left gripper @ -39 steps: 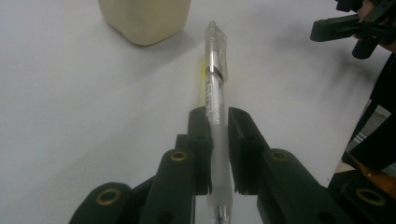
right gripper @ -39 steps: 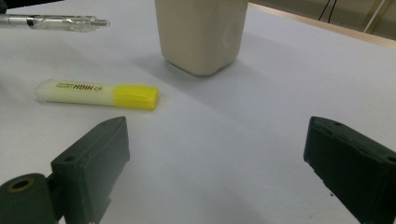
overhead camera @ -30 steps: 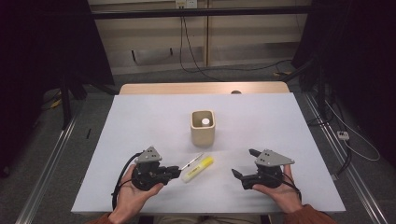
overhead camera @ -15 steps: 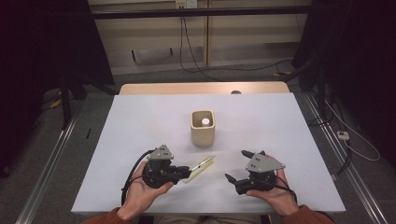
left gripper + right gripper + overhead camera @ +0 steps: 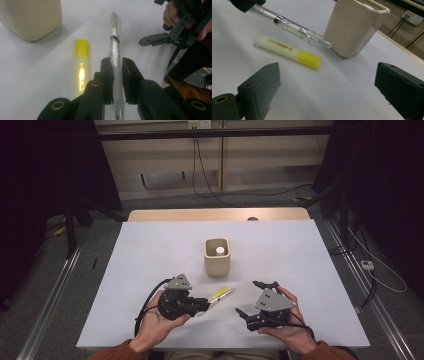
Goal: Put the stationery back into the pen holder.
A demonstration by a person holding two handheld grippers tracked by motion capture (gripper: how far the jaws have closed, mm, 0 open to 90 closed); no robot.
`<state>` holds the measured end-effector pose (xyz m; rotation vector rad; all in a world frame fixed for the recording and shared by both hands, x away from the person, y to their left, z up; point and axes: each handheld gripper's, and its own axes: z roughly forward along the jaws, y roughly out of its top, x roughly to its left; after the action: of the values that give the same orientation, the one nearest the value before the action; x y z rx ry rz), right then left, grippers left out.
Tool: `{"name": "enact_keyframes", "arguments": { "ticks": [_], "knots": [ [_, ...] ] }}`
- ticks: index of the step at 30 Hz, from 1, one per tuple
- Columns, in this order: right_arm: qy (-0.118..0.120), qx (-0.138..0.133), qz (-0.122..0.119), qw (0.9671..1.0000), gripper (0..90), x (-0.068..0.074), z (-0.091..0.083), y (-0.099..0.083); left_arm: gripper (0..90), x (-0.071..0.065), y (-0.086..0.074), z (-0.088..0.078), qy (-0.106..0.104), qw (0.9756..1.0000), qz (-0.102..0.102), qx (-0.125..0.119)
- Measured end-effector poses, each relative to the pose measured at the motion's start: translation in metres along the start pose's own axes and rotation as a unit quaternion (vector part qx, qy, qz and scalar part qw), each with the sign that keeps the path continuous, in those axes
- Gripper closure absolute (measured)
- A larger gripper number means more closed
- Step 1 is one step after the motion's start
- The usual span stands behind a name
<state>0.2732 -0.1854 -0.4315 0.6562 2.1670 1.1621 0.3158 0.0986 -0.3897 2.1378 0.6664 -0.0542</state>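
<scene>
Item one: our left tool (image 5: 202, 304), near the front of the desk (image 5: 300, 250), its jaws clamped on a clear pen (image 5: 115, 45). In the left gripper view the pen runs straight out between the two black jaws, its frosted grip section pinched between them and its clear end pointing away over the desk. In the right gripper view the pen (image 5: 294, 26) sits raised above the desk surface, its far tip close to the cup (image 5: 354, 27).

Item two: yellow highlighter (image 5: 81, 67), lying flat on the desk just beside the pen and roughly parallel to it, cap end toward the cup. From above the highlighter (image 5: 221, 293) lies between our two tools, nearer the left one.

Item three: beige cup (image 5: 217, 256), upright near the middle of the desk, beyond both tools, with a small white thing inside it; we cannot tell what.

Item four: our right tool (image 5: 259, 297), held in the right hand near the front of the desk, well apart from the pen. Its jaws stand wide apart with nothing between them; its own view looks between them at the highlighter (image 5: 287, 51) and the cup.
</scene>
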Motion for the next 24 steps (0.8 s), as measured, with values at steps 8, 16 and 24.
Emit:
{"name": "enact_keyframes", "arguments": {
  "ticks": [8, 16, 24],
  "knots": [
    [-0.028, 0.023, -0.079, 0.9962, 12.7, 0.004, 0.002, -0.002, 80.3, -0.003, 0.010, 0.015, -0.011, 0.9997, 0.014, 0.015],
    [-0.049, 0.043, -0.144, 0.9874, 19.7, 0.007, 0.002, -0.004, 80.3, -0.008, 0.022, 0.036, -0.022, 0.9989, 0.029, 0.031],
    [-0.075, 0.055, -0.224, 0.9703, 27.9, 0.016, 0.002, -0.004, 80.3, -0.014, 0.027, 0.053, -0.028, 0.9976, 0.039, 0.050]
  ]
}}
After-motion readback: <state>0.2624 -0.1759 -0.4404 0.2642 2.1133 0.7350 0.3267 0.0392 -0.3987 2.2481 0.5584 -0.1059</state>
